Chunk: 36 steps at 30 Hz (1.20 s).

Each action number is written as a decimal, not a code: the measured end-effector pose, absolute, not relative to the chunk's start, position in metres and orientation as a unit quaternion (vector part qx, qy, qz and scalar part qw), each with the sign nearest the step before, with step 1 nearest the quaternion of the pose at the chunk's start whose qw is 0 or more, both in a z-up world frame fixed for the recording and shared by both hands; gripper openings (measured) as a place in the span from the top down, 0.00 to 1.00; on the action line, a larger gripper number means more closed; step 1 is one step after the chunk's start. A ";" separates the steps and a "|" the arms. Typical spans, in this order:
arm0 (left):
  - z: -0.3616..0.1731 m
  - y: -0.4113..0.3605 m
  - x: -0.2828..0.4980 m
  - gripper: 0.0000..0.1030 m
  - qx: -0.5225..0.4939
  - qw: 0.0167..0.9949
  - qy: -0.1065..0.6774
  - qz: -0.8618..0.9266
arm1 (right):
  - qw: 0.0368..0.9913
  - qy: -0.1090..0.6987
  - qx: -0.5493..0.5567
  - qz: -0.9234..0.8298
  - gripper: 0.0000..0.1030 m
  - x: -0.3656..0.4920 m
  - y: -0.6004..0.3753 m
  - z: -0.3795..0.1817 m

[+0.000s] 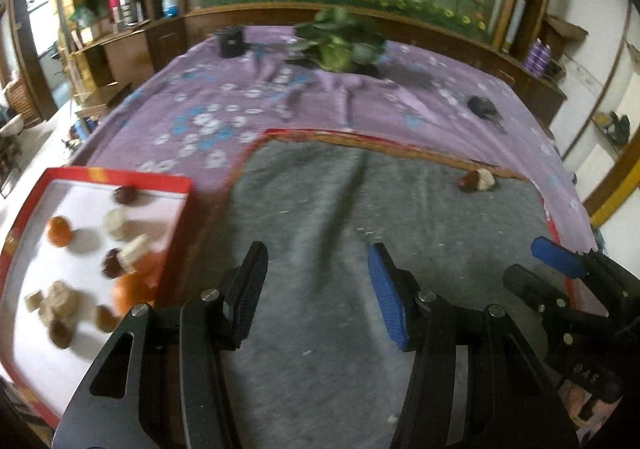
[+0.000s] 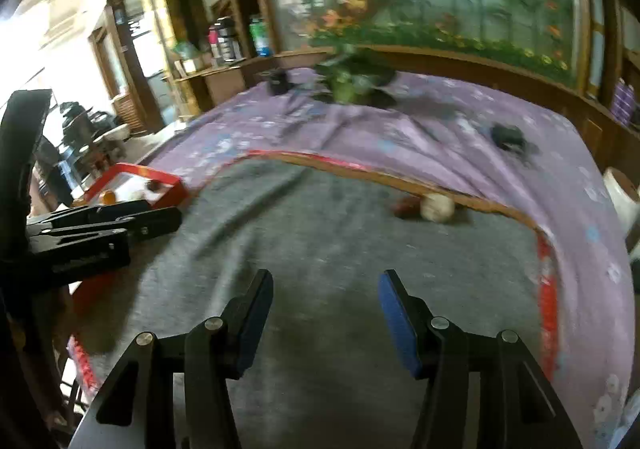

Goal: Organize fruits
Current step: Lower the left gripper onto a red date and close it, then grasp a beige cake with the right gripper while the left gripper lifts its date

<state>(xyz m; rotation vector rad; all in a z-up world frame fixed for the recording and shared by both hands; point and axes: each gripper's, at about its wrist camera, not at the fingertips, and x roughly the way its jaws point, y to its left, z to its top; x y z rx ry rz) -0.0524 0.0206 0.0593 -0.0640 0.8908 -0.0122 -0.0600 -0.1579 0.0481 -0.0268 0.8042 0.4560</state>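
A red-rimmed white tray (image 1: 36, 333) at the left holds several fruits: oranges (image 1: 59, 231), dark brown ones and pale ones. The tray also shows in the right wrist view (image 2: 168, 189). A dark red fruit (image 1: 468, 181) and a pale fruit (image 1: 486, 179) lie together at the far right edge of the grey mat (image 1: 360, 249); they also show in the right wrist view, the red one (image 2: 406, 207) beside the pale one (image 2: 438, 207). My left gripper (image 1: 318, 289) is open and empty above the mat. My right gripper (image 2: 326, 313) is open and empty, also seen at the right of the left wrist view (image 1: 540, 269).
A purple flowered cloth (image 1: 224, 109) covers the table under the mat. A leafy green plant (image 1: 340, 41) and a black cup (image 1: 231, 42) stand at the far side. A small dark object (image 1: 482, 105) lies at the far right. Wooden shelves with bottles line the back.
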 end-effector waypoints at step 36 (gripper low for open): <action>0.022 -0.101 0.059 0.85 0.065 0.866 0.465 -0.173 | 0.896 0.410 0.001 0.170 0.47 0.006 -0.235 0.032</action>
